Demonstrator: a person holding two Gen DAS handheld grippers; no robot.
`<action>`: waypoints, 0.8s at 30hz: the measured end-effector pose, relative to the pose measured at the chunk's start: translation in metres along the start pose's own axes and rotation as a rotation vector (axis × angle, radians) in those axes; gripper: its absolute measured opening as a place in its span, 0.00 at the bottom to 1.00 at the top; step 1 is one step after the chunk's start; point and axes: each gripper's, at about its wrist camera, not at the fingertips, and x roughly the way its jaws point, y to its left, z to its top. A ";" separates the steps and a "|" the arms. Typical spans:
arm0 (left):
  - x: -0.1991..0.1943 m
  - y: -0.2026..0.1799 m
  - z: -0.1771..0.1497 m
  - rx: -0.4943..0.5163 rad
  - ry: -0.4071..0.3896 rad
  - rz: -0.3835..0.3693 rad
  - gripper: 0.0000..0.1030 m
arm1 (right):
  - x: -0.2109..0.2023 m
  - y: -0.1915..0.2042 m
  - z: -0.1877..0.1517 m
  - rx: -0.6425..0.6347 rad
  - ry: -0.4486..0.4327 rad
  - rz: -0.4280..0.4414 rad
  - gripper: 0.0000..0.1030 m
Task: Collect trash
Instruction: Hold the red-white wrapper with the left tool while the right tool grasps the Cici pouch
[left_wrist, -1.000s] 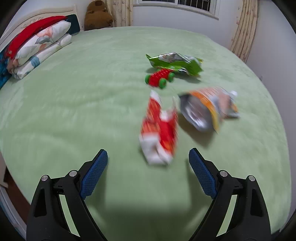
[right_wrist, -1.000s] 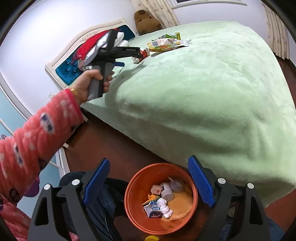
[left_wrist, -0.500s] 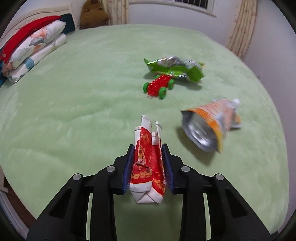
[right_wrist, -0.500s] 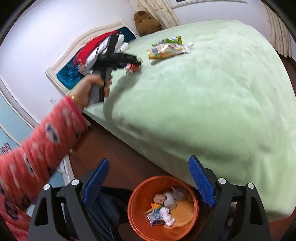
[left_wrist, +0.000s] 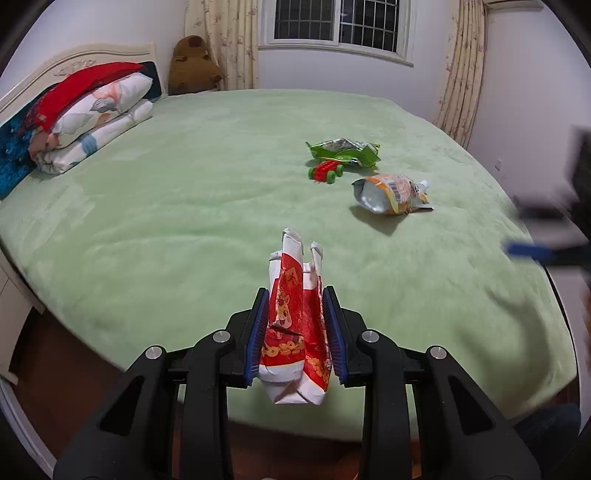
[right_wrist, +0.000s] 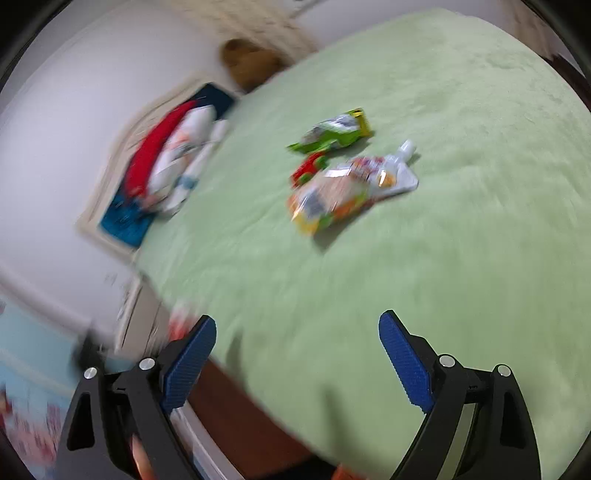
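My left gripper (left_wrist: 295, 325) is shut on a red and white snack wrapper (left_wrist: 295, 314), lifted above the near edge of the green bed (left_wrist: 184, 206). An orange and silver pouch (left_wrist: 391, 194) lies further right on the bed, and a green wrapper (left_wrist: 345, 149) lies behind it. My right gripper (right_wrist: 297, 339) stands open with nothing between its fingers, over the bed's near edge; the orange pouch (right_wrist: 347, 188) and the green wrapper (right_wrist: 332, 134) lie ahead of it. The right gripper (left_wrist: 546, 243) shows as a blur at the right edge of the left wrist view.
A red and green toy car (left_wrist: 325, 171) sits between the two wrappers. Stacked pillows (left_wrist: 85, 114) lie by the headboard at the left, and a brown plush toy (left_wrist: 194, 64) stands in the far corner. Dark wood floor (left_wrist: 74, 387) borders the bed.
My left gripper closed on the red wrapper and drew it back toward the bed's edge. My right gripper swung up from the orange bin on the floor to face the bed.
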 end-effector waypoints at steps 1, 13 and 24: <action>-0.004 0.003 -0.003 -0.002 -0.005 0.003 0.29 | 0.009 0.002 0.010 0.022 0.003 -0.008 0.86; -0.038 0.032 -0.034 -0.034 -0.045 0.001 0.29 | 0.122 -0.037 0.099 0.561 0.117 -0.201 0.86; -0.039 0.032 -0.043 -0.073 -0.035 -0.033 0.29 | 0.120 -0.017 0.089 0.356 0.053 -0.324 0.59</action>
